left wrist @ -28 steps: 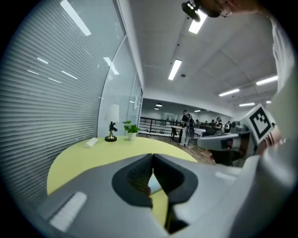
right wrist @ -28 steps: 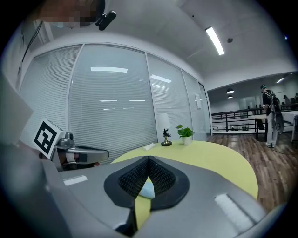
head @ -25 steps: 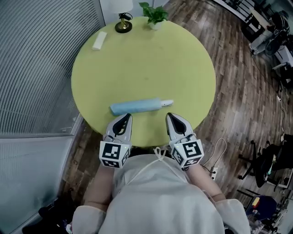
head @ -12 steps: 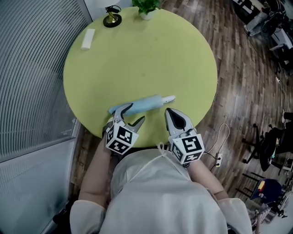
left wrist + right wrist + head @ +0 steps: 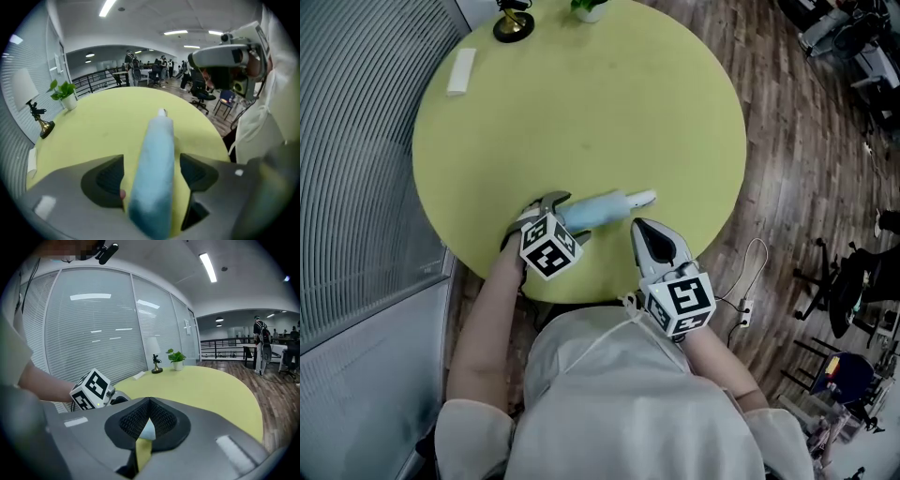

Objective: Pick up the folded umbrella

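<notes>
Straddling the folded umbrella (image 5: 602, 208), the left hand-held gripper (image 5: 562, 217) stood with its jaws wide apart. They had just been opening, and the pale blue body of the umbrella lay between them with neither pad pressing on it. The umbrella rested flat on the round yellow tabletop (image 5: 581, 103), close to the edge nearest the person, with its white end (image 5: 643, 198) pointing away from the left hand-held gripper.

Likely faults from this state:

1. Off-centre closure. In the left gripper view the umbrella (image 5: 157, 159) sat nearer one pad than the other. The nearer pad would probably meet it first and push or roll it sideways before the second pad arrived.

2. Roll-off. The body was rounded and lay near the tabletop edge, so a sideways push could send it over the rim.

3. End grasp. The jaws bracketed the umbrella near one end. Most of its length would hang beyond the pads, so it could droop or pivot during the lift.

4. Soft cover. The outer surface looked like fabric. A light grip could slide on it or pinch only the fabric.

5. Interference. The right hand-held gripper (image 5: 649, 239) had its jaws together and held nothing. It hovered near the white end without touching it, and any drift could knock the umbrella out of line.
</notes>
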`<move>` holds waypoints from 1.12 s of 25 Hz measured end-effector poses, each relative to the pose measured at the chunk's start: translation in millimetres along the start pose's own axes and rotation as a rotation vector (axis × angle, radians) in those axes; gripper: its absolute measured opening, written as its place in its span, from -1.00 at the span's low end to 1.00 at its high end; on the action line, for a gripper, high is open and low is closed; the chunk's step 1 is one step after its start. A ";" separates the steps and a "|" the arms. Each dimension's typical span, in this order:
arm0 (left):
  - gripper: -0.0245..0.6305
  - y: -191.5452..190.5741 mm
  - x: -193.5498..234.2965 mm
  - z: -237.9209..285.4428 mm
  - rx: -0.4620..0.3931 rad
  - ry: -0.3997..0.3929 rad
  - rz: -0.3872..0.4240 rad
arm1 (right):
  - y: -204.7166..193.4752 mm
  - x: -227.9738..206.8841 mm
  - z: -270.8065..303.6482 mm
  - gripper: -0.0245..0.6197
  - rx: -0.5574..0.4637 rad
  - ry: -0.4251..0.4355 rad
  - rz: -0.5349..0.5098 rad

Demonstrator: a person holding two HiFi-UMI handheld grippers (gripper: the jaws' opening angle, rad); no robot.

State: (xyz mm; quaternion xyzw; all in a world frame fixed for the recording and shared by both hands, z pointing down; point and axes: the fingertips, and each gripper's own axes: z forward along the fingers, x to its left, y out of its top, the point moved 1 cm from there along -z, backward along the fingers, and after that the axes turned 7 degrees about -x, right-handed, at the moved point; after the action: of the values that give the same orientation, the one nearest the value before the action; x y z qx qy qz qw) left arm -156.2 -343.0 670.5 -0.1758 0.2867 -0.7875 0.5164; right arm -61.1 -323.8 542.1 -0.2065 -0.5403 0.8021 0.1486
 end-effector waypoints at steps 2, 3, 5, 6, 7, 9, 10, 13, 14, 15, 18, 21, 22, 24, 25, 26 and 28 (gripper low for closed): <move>0.20 -6.1 1.1 13.7 0.058 -0.035 0.030 | -1.6 -5.5 1.2 -0.93 0.004 -0.012 0.005; 0.20 -9.3 1.0 20.2 0.087 -0.054 0.044 | -2.2 -8.3 1.5 -0.93 0.007 -0.019 0.008; 0.20 -16.4 -0.3 31.7 0.144 -0.094 0.066 | -3.4 -13.2 1.8 -0.93 0.013 -0.031 0.014; 0.20 -19.9 -1.9 36.6 0.169 -0.114 0.070 | -3.9 -15.4 1.4 -0.93 0.015 -0.037 0.017; 0.20 -23.4 -4.0 41.0 0.193 -0.130 0.072 | -4.2 -17.7 0.5 -0.93 0.018 -0.042 0.020; 0.10 -28.5 -7.3 47.4 0.232 -0.145 0.075 | -4.1 -22.7 -2.3 -0.93 0.021 -0.052 0.023; 0.11 -29.2 -7.7 48.7 0.242 -0.146 0.076 | -3.9 -25.1 -3.6 -0.93 0.021 -0.056 0.023; 0.08 -27.4 -6.9 49.8 0.241 -0.144 0.070 | -5.6 -30.7 -5.9 -0.93 0.023 -0.067 0.028; 0.08 -27.2 -7.1 50.4 0.241 -0.144 0.070 | -7.0 -31.7 -6.2 -0.93 0.026 -0.069 0.032; 0.08 -27.1 -7.4 51.0 0.240 -0.145 0.070 | -8.5 -32.0 -6.4 -0.93 0.029 -0.069 0.036; 0.06 -26.4 -6.2 51.4 0.232 -0.149 0.071 | -9.6 -28.7 -6.0 -0.93 0.046 -0.055 0.019; 0.04 -25.6 -6.7 50.9 0.234 -0.131 0.073 | -4.1 -25.4 -8.5 -0.93 0.039 -0.049 -0.015; 0.04 -25.8 -8.2 50.4 0.236 -0.120 0.071 | -2.9 -25.2 -10.5 -0.93 0.036 -0.052 -0.018; 0.02 -27.1 -11.1 49.1 0.234 -0.096 0.062 | -3.4 -25.7 -14.2 -0.93 0.041 -0.057 -0.016; 0.01 -27.7 -11.5 48.2 0.231 -0.085 0.055 | -3.9 -26.1 -15.6 -0.93 0.044 -0.057 -0.015; 0.01 -28.1 -11.3 47.2 0.230 -0.074 0.050 | -4.1 -26.6 -16.6 -0.93 0.045 -0.057 -0.014; 0.01 -28.7 -11.2 45.5 0.233 -0.051 0.043 | -4.2 -27.2 -19.1 -0.93 0.043 -0.056 -0.016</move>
State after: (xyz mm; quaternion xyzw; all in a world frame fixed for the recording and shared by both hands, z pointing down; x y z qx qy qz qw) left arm -146.0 -336.4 724.1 -0.1285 0.1836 -0.7995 0.5573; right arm -27.9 -319.3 544.3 -0.1763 -0.5286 0.8178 0.1441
